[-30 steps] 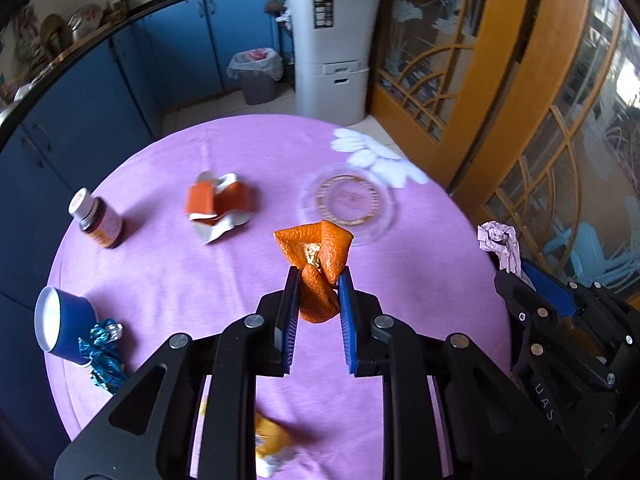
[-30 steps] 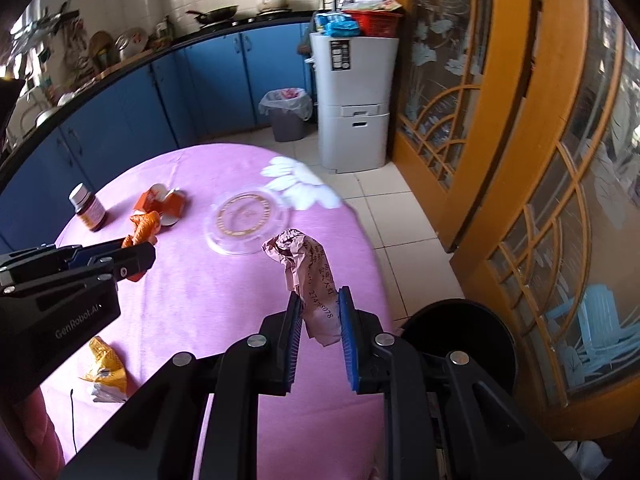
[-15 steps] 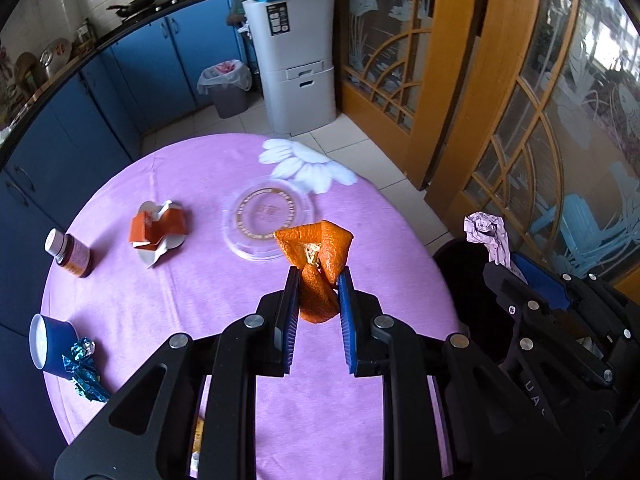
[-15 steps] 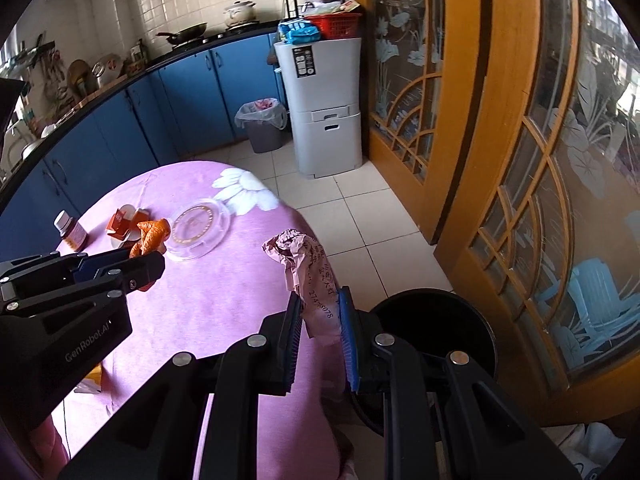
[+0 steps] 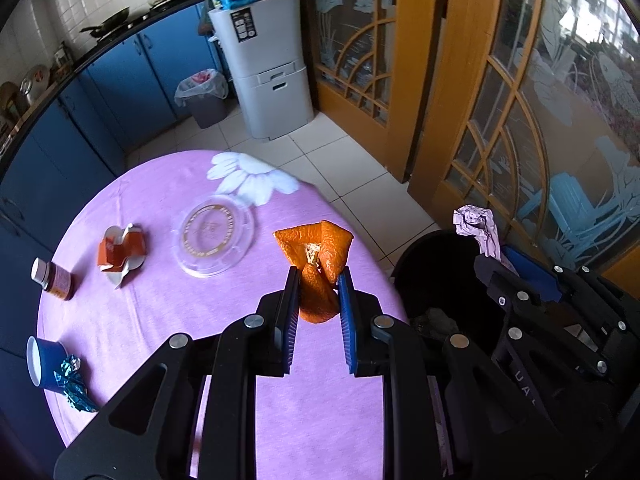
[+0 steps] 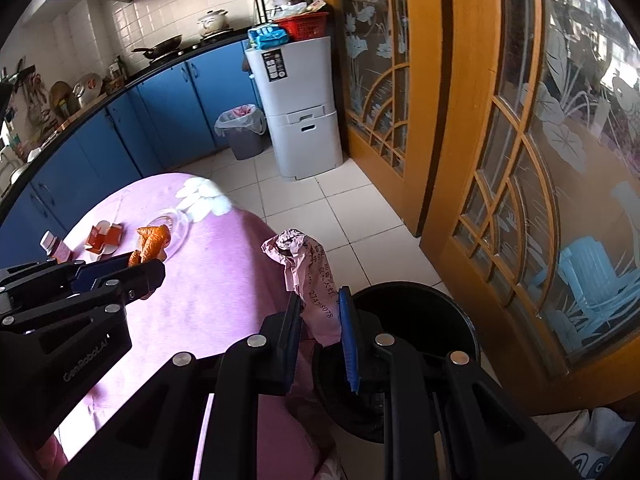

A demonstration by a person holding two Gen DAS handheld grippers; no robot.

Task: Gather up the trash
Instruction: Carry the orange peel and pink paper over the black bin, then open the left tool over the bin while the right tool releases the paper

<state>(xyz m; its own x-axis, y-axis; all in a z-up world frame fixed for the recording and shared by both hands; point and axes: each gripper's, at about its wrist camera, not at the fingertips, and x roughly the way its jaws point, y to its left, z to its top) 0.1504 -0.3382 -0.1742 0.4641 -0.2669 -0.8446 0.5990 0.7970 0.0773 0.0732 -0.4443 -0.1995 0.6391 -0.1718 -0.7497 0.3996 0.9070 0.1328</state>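
Note:
My left gripper (image 5: 318,280) is shut on an orange peel (image 5: 316,256) and holds it above the right edge of the round purple table (image 5: 160,320). My right gripper (image 6: 320,300) is shut on a crumpled pink paper (image 6: 308,276), held above the near rim of a black trash bin (image 6: 420,320) on the floor. In the left wrist view the bin (image 5: 436,272) lies right of the table, with the right gripper and the paper (image 5: 478,226) over it. The peel also shows in the right wrist view (image 6: 152,242).
On the table lie a clear plastic lid (image 5: 216,234), a torn orange-and-white carton (image 5: 120,250), a pill bottle (image 5: 54,280), a blue cup (image 5: 42,364) and a blue foil wrapper (image 5: 76,386). A grey cabinet (image 5: 272,80), a lined waste basket (image 5: 202,96) and wooden glass doors stand beyond.
Both grippers have moved right, away from the table's middle toward the black bin. The right gripper with the paper now hangs over the bin. Both grips are unchanged.

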